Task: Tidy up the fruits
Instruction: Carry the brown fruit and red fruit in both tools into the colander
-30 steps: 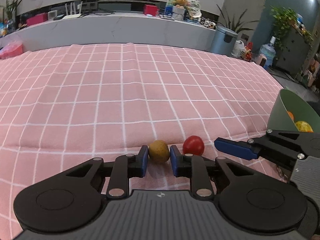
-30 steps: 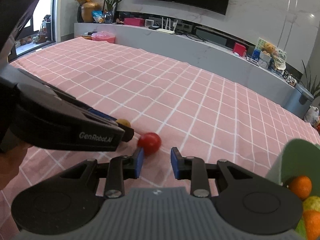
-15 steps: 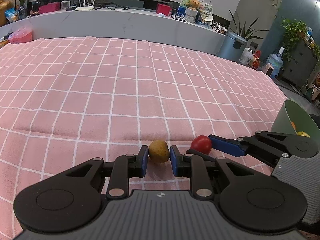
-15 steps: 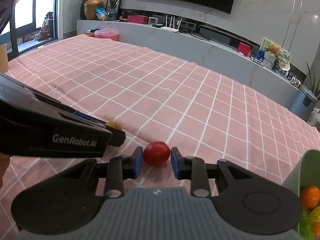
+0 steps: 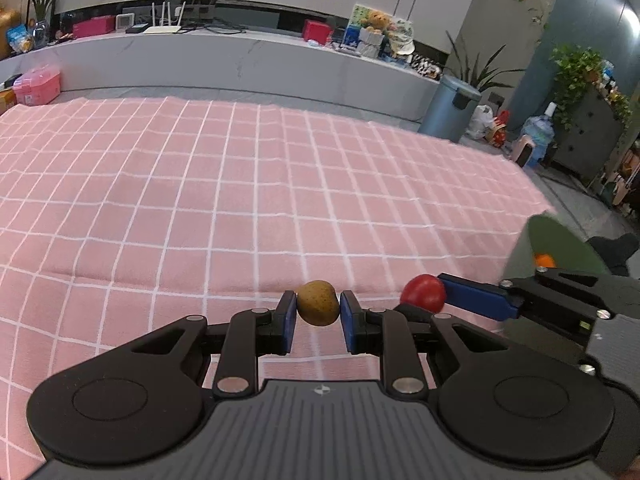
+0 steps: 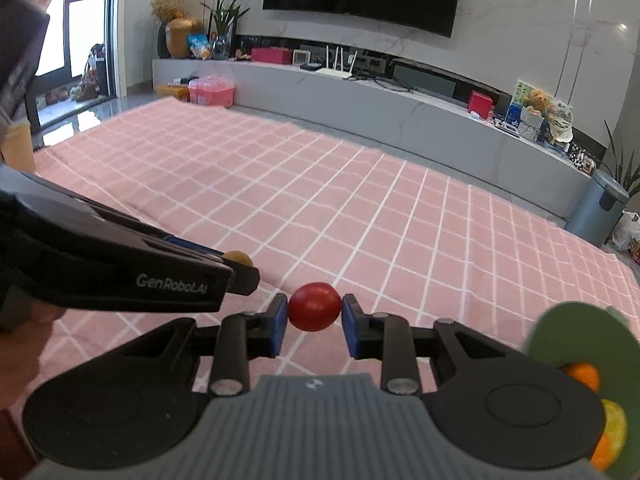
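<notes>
My left gripper (image 5: 318, 309) is shut on a small brown speckled fruit (image 5: 318, 302), held above the pink checked cloth (image 5: 240, 184). My right gripper (image 6: 314, 309) is shut on a round red fruit (image 6: 314, 306), also lifted off the cloth. In the left wrist view the red fruit (image 5: 424, 293) shows to the right, pinched by the right gripper's blue pads. In the right wrist view the brown fruit (image 6: 239, 258) peeks out past the left gripper's black body at the left. A green bowl (image 6: 580, 336) with orange and yellow fruits stands at the right.
The green bowl (image 5: 560, 244) sits near the cloth's right edge. Beyond the cloth runs a long grey ledge (image 5: 240, 60) with boxes and a router. A grey bin (image 5: 452, 108) and plants stand at the far right. A pink box (image 6: 211, 91) lies at the cloth's far left corner.
The right gripper has come around the red fruit and shut on it. Both grippers have risen with their fruits, so the cloth looks lower and farther.
</notes>
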`<state>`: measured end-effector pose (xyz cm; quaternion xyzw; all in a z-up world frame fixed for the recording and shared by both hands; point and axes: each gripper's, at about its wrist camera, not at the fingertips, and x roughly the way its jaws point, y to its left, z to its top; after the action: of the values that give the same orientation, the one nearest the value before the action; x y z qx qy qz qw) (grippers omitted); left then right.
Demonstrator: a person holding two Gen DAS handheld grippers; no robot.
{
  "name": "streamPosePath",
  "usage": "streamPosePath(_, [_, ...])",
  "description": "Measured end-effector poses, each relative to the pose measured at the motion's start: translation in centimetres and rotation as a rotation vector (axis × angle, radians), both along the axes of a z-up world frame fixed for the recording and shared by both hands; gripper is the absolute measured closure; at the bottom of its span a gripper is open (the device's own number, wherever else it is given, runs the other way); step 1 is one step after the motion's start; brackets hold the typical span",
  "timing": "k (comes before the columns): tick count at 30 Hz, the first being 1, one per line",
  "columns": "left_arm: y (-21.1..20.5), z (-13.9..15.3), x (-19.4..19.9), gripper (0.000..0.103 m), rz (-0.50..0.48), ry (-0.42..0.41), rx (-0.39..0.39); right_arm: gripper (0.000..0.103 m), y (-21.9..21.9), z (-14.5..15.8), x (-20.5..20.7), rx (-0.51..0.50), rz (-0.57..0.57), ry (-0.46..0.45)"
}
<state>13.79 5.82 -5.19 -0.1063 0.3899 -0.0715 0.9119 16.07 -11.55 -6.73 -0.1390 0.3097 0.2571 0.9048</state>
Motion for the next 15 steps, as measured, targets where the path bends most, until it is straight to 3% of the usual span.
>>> streamPosePath(9, [-3.6,3.7,-1.1,0.077,-0.108,-0.013,-0.057,0.078,-6.4,5.5,-3.6,0.062,-0.039,-0.025])
streamPosePath(15, [-7.7,5.3,-1.0,0.077,-0.228,-0.026,-0.08,0.078,-12.6,6.5,-4.7,0.057,-0.113,0.006])
